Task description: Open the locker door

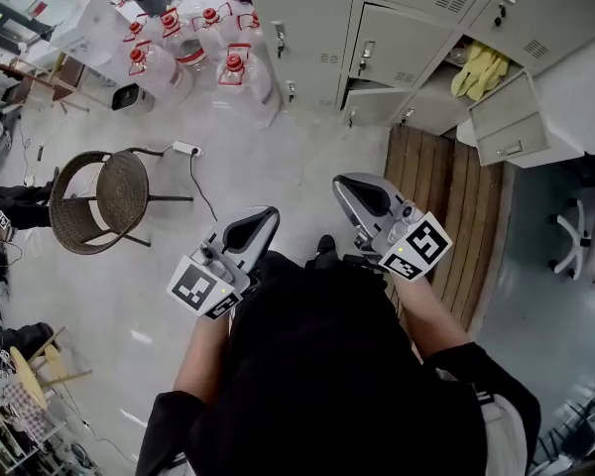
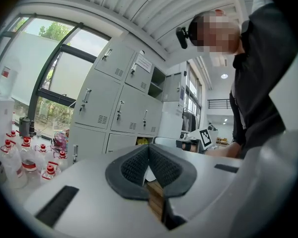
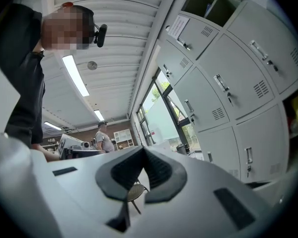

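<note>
A grey locker bank (image 1: 397,28) fills the upper right of the head view. One locker door (image 1: 511,119) near the right edge stands swung wide open, and the compartment behind it holds yellow rubber gloves (image 1: 479,67). A lower door beside it, at upper centre, sits slightly ajar. Wooden decking (image 1: 446,206) runs down the right side, below the lockers. A wicker chair (image 1: 104,201) stands at the left, and red-capped water jugs (image 1: 193,53) cluster in the upper left. At centre, well short of the lockers, the left gripper (image 2: 149,148) and the right gripper (image 3: 142,151) both have their jaw tips pressed together on nothing. A power strip (image 1: 185,149) lies on the floor beside the chair.
</note>
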